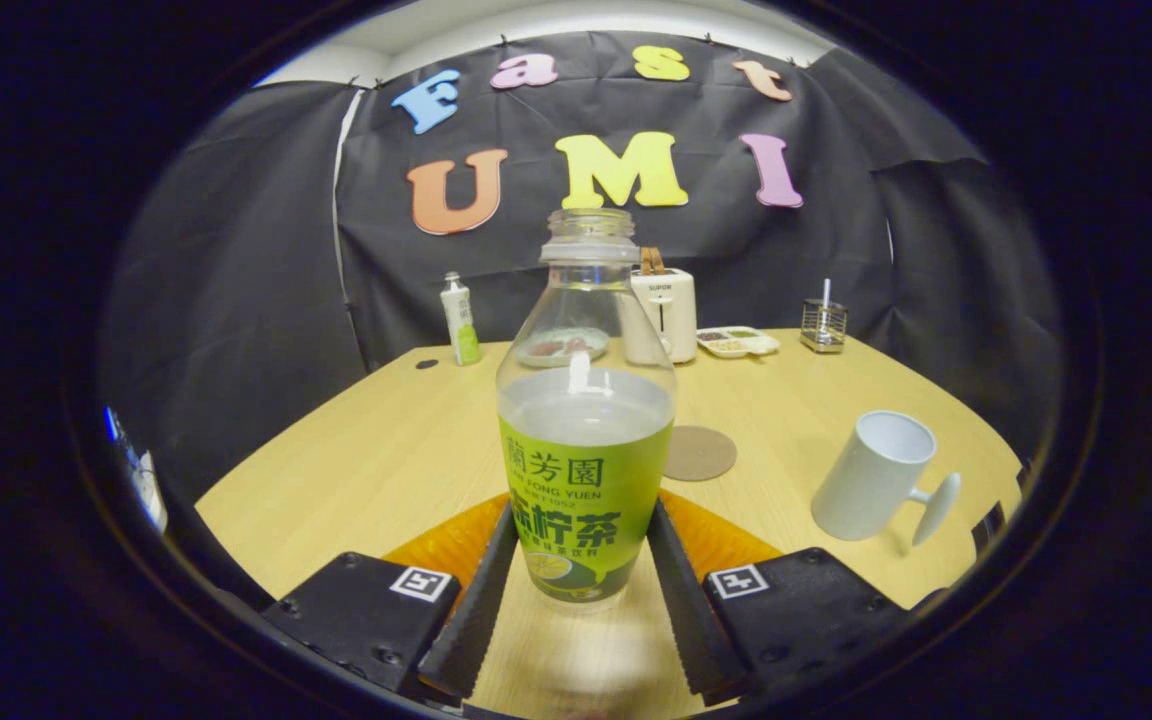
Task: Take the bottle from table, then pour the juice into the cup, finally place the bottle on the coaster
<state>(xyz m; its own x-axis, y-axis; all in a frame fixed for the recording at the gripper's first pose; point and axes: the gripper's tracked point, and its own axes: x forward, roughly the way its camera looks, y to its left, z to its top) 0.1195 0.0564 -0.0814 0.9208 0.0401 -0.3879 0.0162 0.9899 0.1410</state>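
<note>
An uncapped clear bottle (pixel 584 470) with a green label, about half full of pale juice, stands upright between my fingers. My gripper (pixel 583 510) is shut on the bottle, with both fingertips pressing on the label's lower sides. An orange round mat (pixel 446 545) shows behind the fingers on either side of the bottle's base. A brown round coaster (pixel 699 452) lies on the table just beyond the bottle to the right. The white cup (pixel 871 480), with its handle turned away to the right, stands farther right of the fingers.
Along the back of the wooden table (pixel 356 470) stand a small white and green bottle (pixel 460 320), a white toaster (pixel 666 312), a divided snack tray (pixel 738 341) and a wire holder (pixel 823 325). A small plate (pixel 564 347) shows through the bottle.
</note>
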